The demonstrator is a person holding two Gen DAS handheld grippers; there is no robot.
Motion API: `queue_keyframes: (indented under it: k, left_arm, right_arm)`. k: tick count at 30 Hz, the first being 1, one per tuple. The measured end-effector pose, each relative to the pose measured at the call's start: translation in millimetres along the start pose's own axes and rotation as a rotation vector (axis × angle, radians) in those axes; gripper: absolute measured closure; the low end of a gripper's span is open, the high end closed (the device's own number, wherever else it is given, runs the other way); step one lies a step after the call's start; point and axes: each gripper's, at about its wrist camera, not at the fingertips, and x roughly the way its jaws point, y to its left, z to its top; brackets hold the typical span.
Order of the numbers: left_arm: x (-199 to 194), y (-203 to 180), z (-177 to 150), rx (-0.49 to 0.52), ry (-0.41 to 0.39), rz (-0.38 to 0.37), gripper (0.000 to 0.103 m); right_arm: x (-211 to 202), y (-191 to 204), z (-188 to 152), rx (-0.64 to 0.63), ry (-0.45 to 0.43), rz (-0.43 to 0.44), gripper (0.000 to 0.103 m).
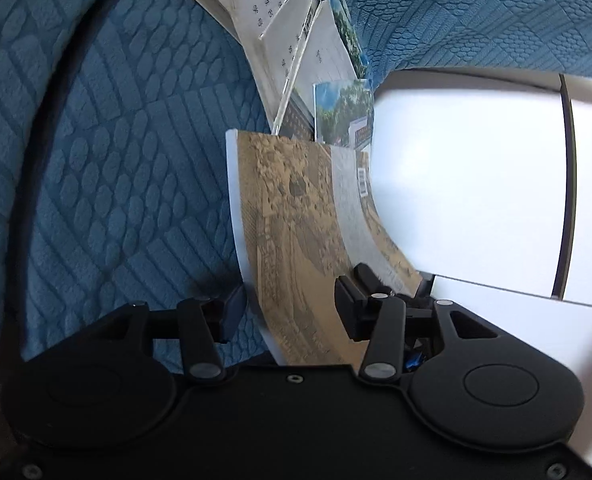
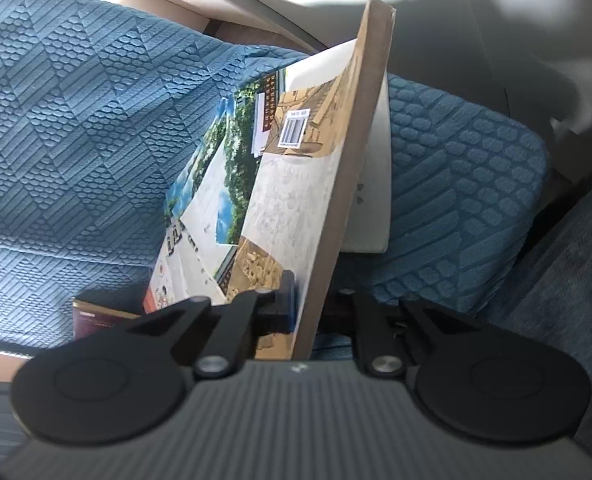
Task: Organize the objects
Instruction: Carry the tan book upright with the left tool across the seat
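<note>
Right gripper [image 2: 310, 312] clamping tan book [image 2: 291, 200] (upright), left gripper [image 1: 287, 312] open

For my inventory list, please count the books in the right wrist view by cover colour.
Tan book: 1
White book: 1
Dark red book: 1
Landscape-photo books: 2, overlapping, so less certain
Total: 5
</note>
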Motion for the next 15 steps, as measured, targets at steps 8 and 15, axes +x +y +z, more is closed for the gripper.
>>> queue_keyframes:
  k: [8, 15]
  left_arm:
    - [13, -9, 16, 0.044, 0.014, -0.146, 0.056]
    - [17, -10, 28, 0.055, 0.033, -0.259, 0.056]
  right_arm:
    - [-6, 1, 16, -0.091, 0.012, -0.01, 0.089]
    - [-12, 4, 29, -0.149, 0.011, 0.023, 0.088]
